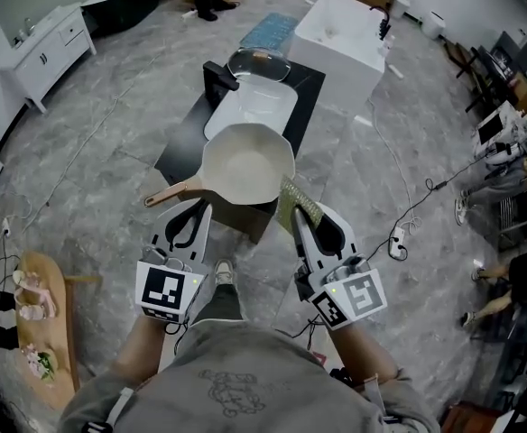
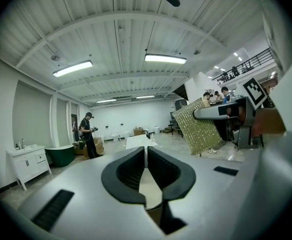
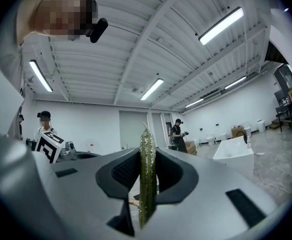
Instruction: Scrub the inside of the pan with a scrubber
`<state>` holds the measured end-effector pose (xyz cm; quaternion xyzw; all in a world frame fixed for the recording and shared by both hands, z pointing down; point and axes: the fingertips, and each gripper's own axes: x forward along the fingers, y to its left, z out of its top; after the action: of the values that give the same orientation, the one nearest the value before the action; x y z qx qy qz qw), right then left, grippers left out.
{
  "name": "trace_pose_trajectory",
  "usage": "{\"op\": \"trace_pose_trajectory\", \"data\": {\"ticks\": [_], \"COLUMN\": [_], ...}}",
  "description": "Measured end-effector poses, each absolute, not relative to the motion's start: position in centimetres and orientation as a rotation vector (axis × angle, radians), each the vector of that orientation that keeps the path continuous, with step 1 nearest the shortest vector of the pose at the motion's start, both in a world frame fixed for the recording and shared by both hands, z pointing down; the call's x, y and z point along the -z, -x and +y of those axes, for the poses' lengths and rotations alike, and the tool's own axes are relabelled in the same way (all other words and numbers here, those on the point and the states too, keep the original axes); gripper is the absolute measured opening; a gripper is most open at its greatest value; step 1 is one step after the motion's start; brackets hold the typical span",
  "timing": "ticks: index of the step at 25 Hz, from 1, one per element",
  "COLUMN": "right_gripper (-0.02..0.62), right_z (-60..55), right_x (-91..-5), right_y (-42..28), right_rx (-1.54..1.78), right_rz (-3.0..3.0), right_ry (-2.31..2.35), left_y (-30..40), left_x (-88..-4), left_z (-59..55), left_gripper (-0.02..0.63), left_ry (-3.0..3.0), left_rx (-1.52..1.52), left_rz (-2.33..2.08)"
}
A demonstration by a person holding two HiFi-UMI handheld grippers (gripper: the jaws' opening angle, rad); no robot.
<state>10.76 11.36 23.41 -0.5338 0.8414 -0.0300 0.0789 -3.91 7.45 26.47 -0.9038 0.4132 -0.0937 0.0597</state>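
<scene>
currently thin floppy scrubber (image 3: 147, 194) is pinched edge-on in right gripper (image 3: 147, 156); left gripper (image 2: 146, 153) is closed empty; rigid pan (image 1: 247, 162) is probably best steadied by handle (image 1: 169, 192).

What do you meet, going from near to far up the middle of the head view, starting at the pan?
The pan → white basin → glass lid → blue mat.
</scene>
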Motion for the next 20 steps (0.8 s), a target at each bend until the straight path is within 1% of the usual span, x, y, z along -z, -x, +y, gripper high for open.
{"op": "trace_pose_trajectory", "data": {"ticks": [9, 20], "right_gripper": [0.080, 0.078], "right_z": [2.0, -7.0], "right_x": [-24.7, -27.2], "right_y": [-7.9, -6.6], "right_rx": [0.149, 0.207], "right_rz": [2.542, 2.574], "right_ry": [1.659, 1.753], "left_y": [6.6, 8.6], "left_x": [-28.0, -29.2], "left_z": [-1.3, -9.9], "left_gripper": [0.029, 0.031], "left_ry": [2.782, 2.823], "left_rx": [0.377, 0.388], "left_rz": [1.142, 1.034]}}
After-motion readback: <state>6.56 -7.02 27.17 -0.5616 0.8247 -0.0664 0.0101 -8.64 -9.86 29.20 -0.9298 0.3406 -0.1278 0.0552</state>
